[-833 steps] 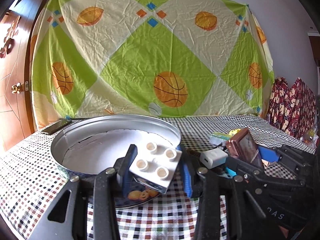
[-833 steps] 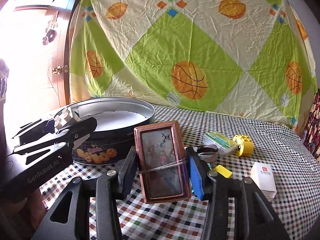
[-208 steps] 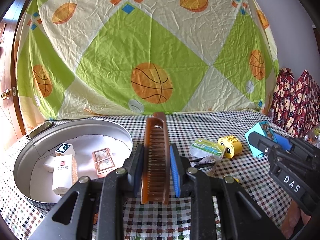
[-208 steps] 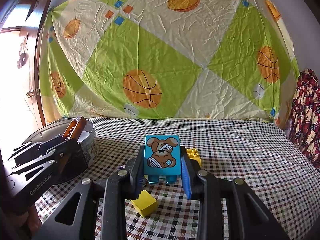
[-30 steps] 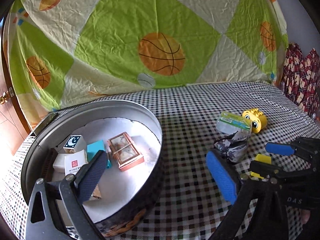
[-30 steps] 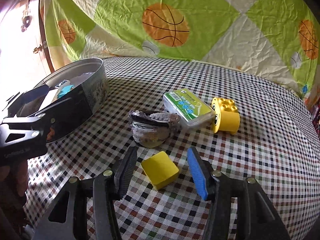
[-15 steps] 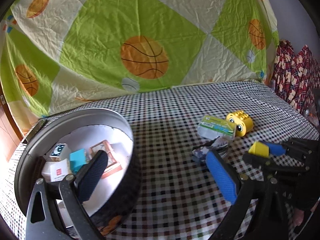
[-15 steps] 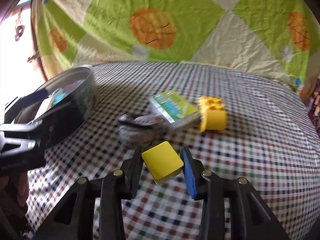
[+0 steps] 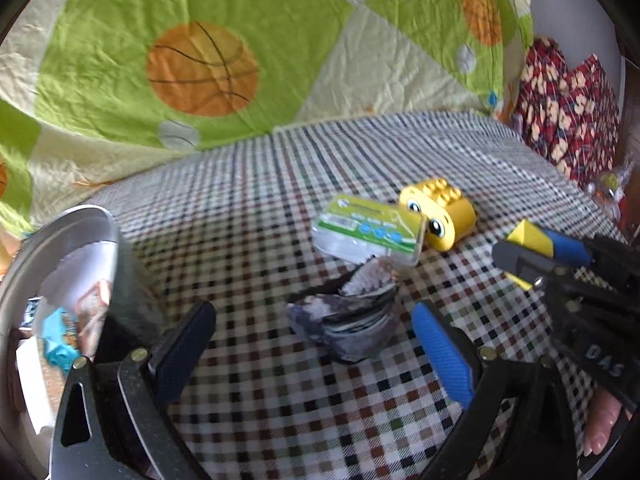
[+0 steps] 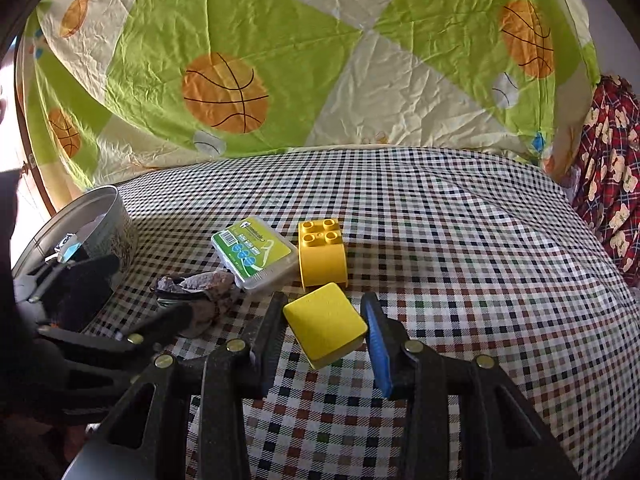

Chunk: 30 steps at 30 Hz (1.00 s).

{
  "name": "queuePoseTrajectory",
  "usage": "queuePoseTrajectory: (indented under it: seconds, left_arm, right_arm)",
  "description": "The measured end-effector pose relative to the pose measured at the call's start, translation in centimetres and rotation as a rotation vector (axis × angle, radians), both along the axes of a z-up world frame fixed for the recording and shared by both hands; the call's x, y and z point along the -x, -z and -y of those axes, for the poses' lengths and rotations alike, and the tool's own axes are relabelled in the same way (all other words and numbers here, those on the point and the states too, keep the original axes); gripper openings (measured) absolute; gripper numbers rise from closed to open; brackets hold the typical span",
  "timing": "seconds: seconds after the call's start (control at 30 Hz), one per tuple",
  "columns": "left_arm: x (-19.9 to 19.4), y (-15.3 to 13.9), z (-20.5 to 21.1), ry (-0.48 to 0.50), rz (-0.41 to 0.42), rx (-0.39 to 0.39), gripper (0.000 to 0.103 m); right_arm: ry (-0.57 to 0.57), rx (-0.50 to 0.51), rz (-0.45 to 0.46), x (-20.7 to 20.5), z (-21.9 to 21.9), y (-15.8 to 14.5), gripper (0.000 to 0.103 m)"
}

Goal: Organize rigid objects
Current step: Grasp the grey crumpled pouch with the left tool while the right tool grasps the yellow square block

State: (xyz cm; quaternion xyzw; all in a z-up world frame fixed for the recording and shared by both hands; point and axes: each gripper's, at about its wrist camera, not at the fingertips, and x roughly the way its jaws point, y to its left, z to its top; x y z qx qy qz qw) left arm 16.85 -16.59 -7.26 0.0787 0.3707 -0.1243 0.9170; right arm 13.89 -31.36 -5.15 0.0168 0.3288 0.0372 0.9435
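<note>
My right gripper is shut on a small yellow block and holds it above the checked tablecloth; the block also shows in the left wrist view. My left gripper is open and empty, with a crumpled dark grey bundle lying between its fingers. A clear box with a green label and a yellow brick with eyes lie just beyond. The round metal tin at the left holds several small objects, among them a blue block.
The checked tablecloth stretches to the right and far side. A basketball-print sheet hangs behind. Red patterned fabric is at the far right. The tin also shows at the left in the right wrist view.
My right gripper closed on the yellow block and lifted it off the cloth. My left gripper swung right, away from the tin, to around the grey bundle.
</note>
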Motion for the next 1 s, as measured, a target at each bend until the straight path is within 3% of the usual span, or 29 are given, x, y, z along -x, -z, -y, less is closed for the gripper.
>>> queuePoseTrajectory:
  seconds: [0.13, 0.27, 0.33, 0.4, 1.0]
  left_arm:
    - [-0.5, 0.2, 0.3, -0.001, -0.012, 0.016, 0.097]
    - [-1.1, 0.5, 0.2, 0.004, -0.045, 0.029, 0.089]
    - [-1.3, 0.7, 0.0, 0.015, -0.063, 0.052, 0.080]
    - [-1.4, 0.8, -0.1, 0.025, -0.073, 0.053, 0.065]
    - [0.8, -1.5, -1.5, -0.014, 0.097, 0.098, 0.063]
  right_arm:
    - [0.004, 0.011, 0.001, 0.0, -0.3, 0.3, 0.040]
    - [0.001, 0.017, 0.007, 0.1, -0.3, 0.2, 0.040]
    - [0.000, 0.025, 0.004, 0.0, -0.4, 0.2, 0.040]
    - [0.001, 0.033, 0.003, 0.0, -0.5, 0.2, 0.040]
    - [0.002, 0.063, 0.068, 1.1, -1.1, -0.6, 0.040]
